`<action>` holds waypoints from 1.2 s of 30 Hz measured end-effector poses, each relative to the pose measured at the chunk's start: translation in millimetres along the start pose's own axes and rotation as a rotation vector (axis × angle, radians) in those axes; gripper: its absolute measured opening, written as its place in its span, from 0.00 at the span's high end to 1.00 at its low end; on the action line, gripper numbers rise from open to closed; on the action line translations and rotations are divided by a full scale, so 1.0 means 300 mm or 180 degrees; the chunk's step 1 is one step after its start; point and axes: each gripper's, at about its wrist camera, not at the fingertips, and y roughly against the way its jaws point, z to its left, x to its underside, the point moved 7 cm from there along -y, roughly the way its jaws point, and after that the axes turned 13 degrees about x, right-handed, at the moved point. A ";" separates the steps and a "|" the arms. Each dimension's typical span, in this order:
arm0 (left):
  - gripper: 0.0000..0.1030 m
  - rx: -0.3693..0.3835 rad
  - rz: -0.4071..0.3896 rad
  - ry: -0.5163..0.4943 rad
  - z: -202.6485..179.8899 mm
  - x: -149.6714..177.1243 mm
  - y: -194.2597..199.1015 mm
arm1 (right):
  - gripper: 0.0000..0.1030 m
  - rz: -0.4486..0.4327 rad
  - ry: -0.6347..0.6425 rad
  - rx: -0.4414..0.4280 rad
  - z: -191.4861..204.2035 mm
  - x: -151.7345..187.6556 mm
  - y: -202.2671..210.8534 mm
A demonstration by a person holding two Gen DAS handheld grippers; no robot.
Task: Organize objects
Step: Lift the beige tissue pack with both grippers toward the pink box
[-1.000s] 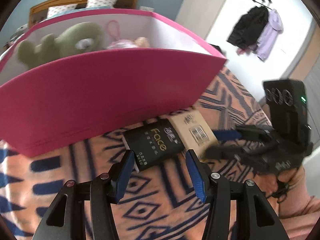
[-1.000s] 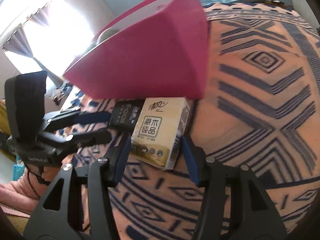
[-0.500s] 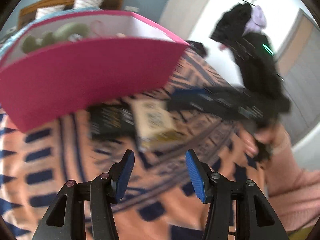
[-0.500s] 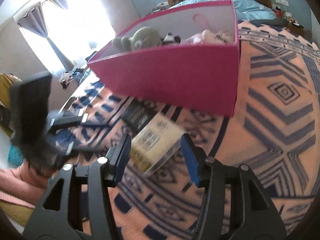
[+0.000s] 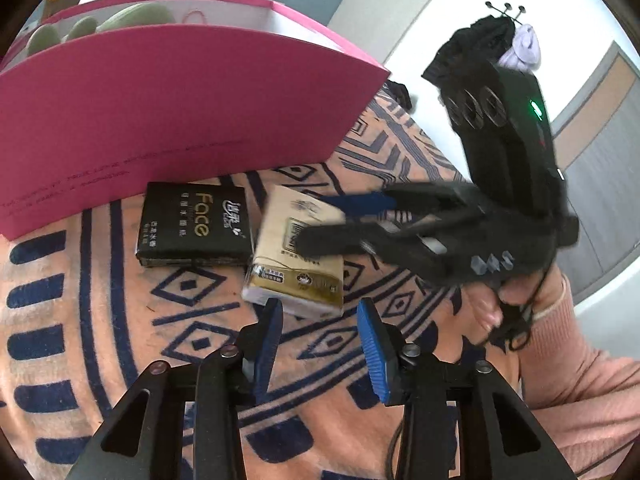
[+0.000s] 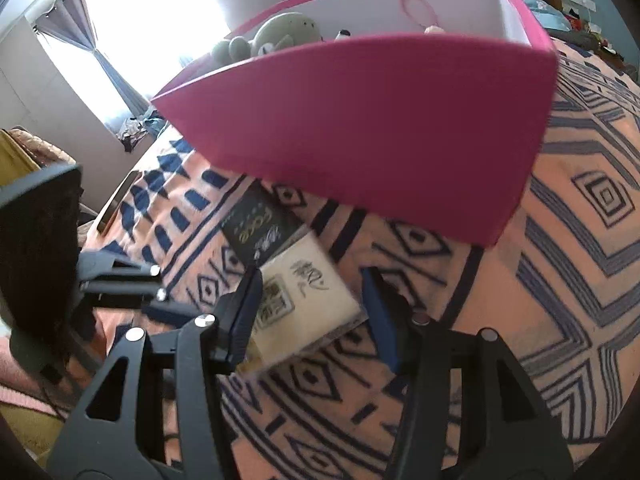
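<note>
A tan tissue pack (image 5: 298, 256) and a black "Face" tissue pack (image 5: 194, 224) lie side by side on the patterned blanket in front of a pink box (image 5: 172, 108). My right gripper (image 6: 312, 304) is open with its fingers on either side of the tan pack (image 6: 304, 300); it also shows in the left wrist view (image 5: 340, 220) reaching over that pack from the right. My left gripper (image 5: 320, 336) is open and empty, just in front of the tan pack. The black pack (image 6: 260, 228) lies beyond the tan one in the right wrist view. The left gripper (image 6: 160, 300) appears at the left there.
The pink box (image 6: 380, 128) holds a green plush toy (image 6: 276, 36) and other small things. The orange and navy blanket (image 5: 120, 340) covers the bed. A coat rack with clothes (image 5: 516, 36) hangs on the far wall. A window with curtains (image 6: 132, 20) is at the left.
Both grippers pulled back and then came in again. The tan pack has turned and now lies flat next to the black pack, with my right gripper's fingers around it.
</note>
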 end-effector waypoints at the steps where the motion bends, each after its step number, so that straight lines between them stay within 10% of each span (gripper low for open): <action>1: 0.63 0.0001 -0.0023 0.0019 0.007 -0.003 0.005 | 0.47 0.0008 -0.0004 -0.0015 0.002 0.012 0.007; 36: 0.65 -0.0131 -0.0083 -0.0046 -0.032 -0.058 0.049 | 0.61 -0.0343 -0.0256 0.0039 0.022 0.055 0.154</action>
